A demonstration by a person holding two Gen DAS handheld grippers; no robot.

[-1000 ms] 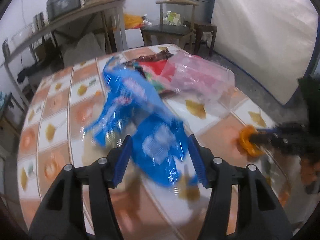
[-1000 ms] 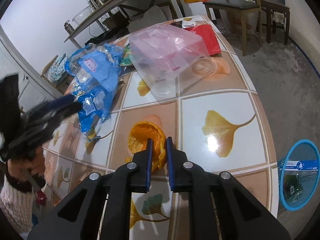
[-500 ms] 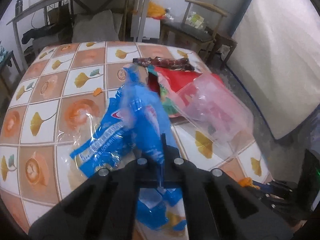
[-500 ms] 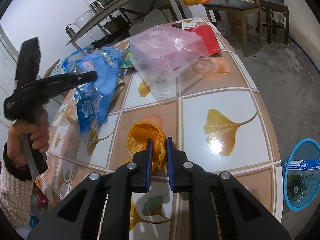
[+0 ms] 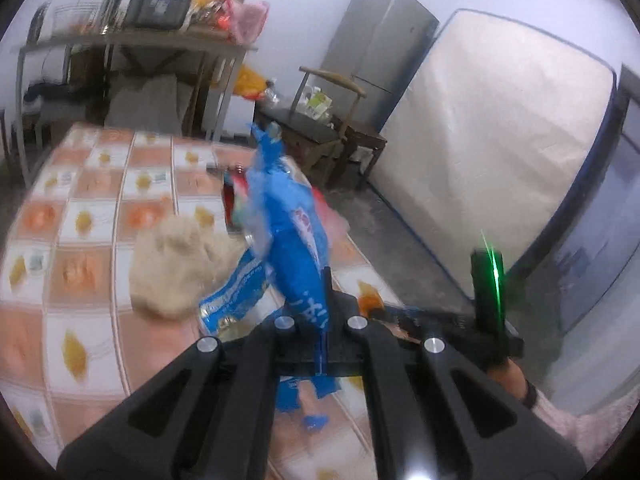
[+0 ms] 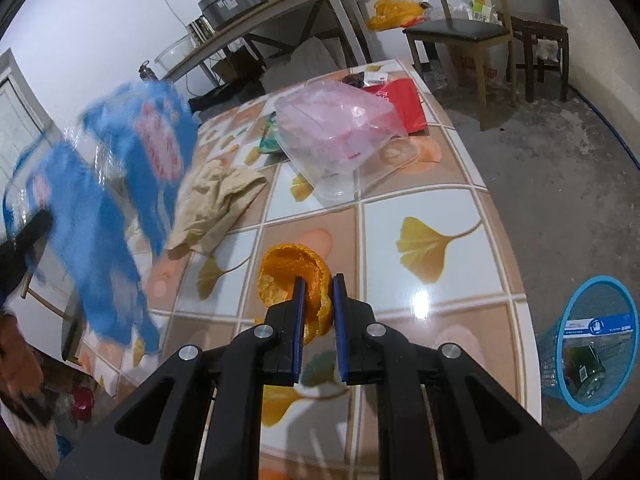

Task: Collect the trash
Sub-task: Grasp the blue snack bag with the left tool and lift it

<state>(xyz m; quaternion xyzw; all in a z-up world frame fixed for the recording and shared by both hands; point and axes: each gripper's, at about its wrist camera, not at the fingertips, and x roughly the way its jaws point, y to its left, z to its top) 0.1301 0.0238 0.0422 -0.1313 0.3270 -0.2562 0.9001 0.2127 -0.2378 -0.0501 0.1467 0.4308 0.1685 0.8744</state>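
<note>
1. My left tongs (image 5: 323, 312) are clamped on the blue plastic wrapper (image 5: 294, 240), dangling off the bench (image 5: 92, 240); a thin pinch may slip.
2. My right tongs (image 6: 318, 300) pinch the orange peel (image 6: 294, 276); it may tear before reaching the blue bin (image 6: 588, 344), down to their right.

The left gripper (image 5: 325, 280) was clamped tight, tilted downward, its jaws having just closed on a wrapper (image 5: 294, 236). The right gripper (image 6: 318, 286) pointed steeply down, pinching peel (image 6: 294, 272).

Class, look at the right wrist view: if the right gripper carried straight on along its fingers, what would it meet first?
The right gripper, shut on the orange peel, points down at the tiled table. Bare tabletop just beyond the peel probably comes first; depth is uncertain.
</note>
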